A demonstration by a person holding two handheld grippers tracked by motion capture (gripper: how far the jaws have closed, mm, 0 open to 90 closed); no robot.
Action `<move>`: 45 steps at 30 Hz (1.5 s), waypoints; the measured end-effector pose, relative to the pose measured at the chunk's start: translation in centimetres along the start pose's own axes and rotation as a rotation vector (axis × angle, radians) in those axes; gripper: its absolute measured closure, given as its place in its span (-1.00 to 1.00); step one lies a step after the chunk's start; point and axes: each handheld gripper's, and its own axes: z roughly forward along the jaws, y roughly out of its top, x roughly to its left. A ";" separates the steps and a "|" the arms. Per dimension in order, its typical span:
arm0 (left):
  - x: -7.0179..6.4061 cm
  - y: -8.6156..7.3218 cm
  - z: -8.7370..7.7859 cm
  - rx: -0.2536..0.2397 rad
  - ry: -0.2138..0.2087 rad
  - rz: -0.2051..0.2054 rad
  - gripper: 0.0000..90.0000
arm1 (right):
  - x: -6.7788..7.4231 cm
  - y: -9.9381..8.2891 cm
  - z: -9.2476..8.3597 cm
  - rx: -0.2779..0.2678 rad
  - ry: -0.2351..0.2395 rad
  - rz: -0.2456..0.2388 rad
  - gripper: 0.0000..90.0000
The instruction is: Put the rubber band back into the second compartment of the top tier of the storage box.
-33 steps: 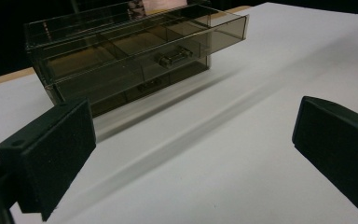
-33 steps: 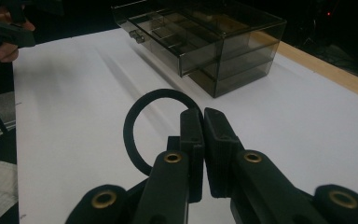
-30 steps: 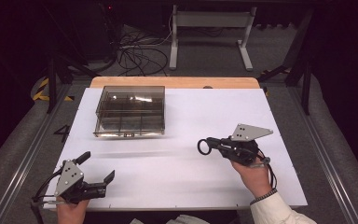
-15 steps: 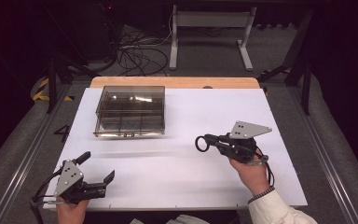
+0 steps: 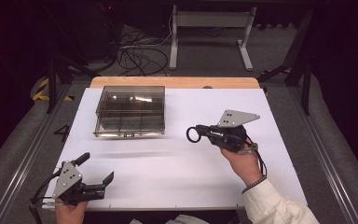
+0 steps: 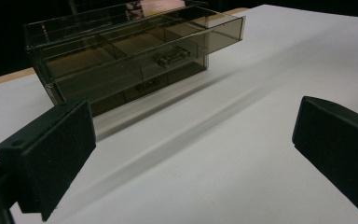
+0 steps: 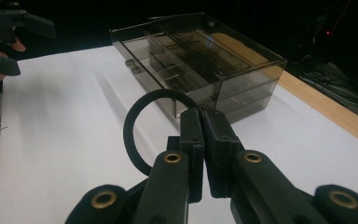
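A smoky see-through drawer box (image 5: 129, 112) stands at the back left of the white table; in the left gripper view its top drawer (image 6: 168, 42) sticks out a little. A black ring (image 5: 194, 134) hangs above the table right of the box, with my right gripper (image 5: 206, 134) shut on its edge. The right gripper view shows the ring (image 7: 127, 128) pinched by that gripper (image 7: 200, 119), with the box (image 7: 205, 56) just beyond. My left gripper (image 5: 96, 168) rests near the front left edge, open wide and holding nothing; its pads (image 6: 51, 158) stand far apart.
The white sheet (image 5: 177, 177) covers the table, with a wooden strip (image 5: 177, 82) along its far edge. Cables (image 5: 135, 51) and a stand's feet lie on the floor behind. Metal rails (image 5: 23, 154) run along both sides.
My right gripper has carried the ring a little to the left and farther back, closer to the box. The left gripper has stayed put.
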 end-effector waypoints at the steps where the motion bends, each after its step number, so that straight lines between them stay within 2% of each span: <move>1: 0.0 0.0 0.0 -0.001 0.001 -0.001 -0.99 | -0.1 0.2 0.2 0.002 0.002 -0.001 0.93; 19: 0.0 -0.1 -0.2 0.003 0.002 -0.001 -0.99 | -0.3 3.7 5.2 0.013 0.045 -0.005 0.93; 32: 0.0 -0.1 -0.2 -0.002 0.002 -0.002 -0.99 | -0.1 4.9 7.8 0.015 0.060 -0.008 0.93; 45: 0.0 -0.1 -0.1 -0.002 -0.004 -0.002 -0.99 | 0.6 6.0 10.1 0.018 0.057 -0.038 0.93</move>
